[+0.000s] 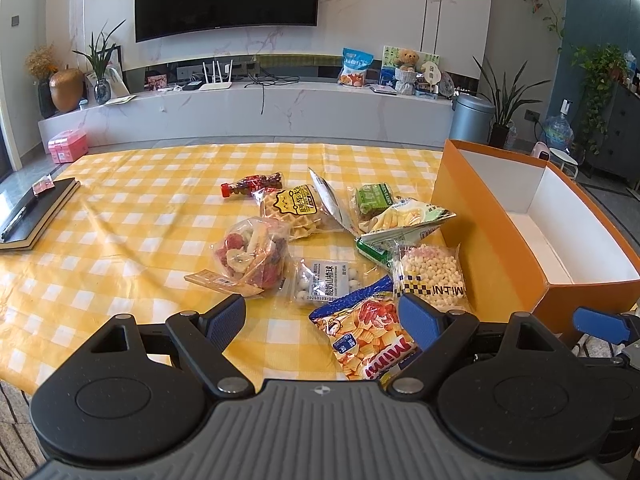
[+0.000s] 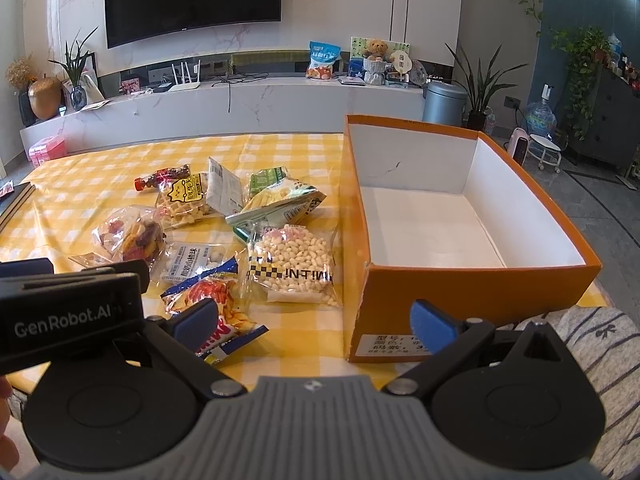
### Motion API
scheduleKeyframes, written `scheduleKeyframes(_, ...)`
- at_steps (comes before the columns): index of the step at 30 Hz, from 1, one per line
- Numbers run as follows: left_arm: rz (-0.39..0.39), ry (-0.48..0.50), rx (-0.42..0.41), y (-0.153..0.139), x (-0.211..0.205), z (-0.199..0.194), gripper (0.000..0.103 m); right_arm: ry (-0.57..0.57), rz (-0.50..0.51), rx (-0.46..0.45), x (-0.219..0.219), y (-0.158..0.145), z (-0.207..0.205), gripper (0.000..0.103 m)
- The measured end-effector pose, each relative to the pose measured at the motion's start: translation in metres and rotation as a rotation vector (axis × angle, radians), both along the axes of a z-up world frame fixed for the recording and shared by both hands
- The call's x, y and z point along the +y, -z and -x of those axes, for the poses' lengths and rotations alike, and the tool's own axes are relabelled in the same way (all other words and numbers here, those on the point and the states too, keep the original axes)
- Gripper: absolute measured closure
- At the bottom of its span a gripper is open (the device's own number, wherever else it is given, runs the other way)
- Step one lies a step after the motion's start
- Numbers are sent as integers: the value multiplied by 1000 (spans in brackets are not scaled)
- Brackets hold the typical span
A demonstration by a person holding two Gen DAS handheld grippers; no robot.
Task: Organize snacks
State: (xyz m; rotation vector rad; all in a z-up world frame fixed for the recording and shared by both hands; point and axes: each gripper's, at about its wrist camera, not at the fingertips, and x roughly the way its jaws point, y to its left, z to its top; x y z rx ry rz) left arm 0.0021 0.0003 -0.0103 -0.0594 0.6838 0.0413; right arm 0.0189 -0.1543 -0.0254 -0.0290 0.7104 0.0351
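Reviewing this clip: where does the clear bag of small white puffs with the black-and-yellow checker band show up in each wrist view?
Left wrist: the puff bag lies right of centre, just beyond the left gripper, whose jaws are open.
Right wrist: the same bag lies centre-left, beyond the open right gripper.
Shared landmark: the orange box sits immediately right of the bag in both views.

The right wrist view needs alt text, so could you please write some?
An empty orange cardboard box with a white inside stands on a yellow checked tablecloth, right of a heap of snack packets. The open right gripper hovers near the table edge.
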Motion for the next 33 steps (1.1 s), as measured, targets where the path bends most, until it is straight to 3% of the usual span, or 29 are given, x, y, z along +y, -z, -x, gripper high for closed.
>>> scheduleKeyframes(33,-4,-4,22,4,2,1,2,-2,12,17,4,4,-1,3)
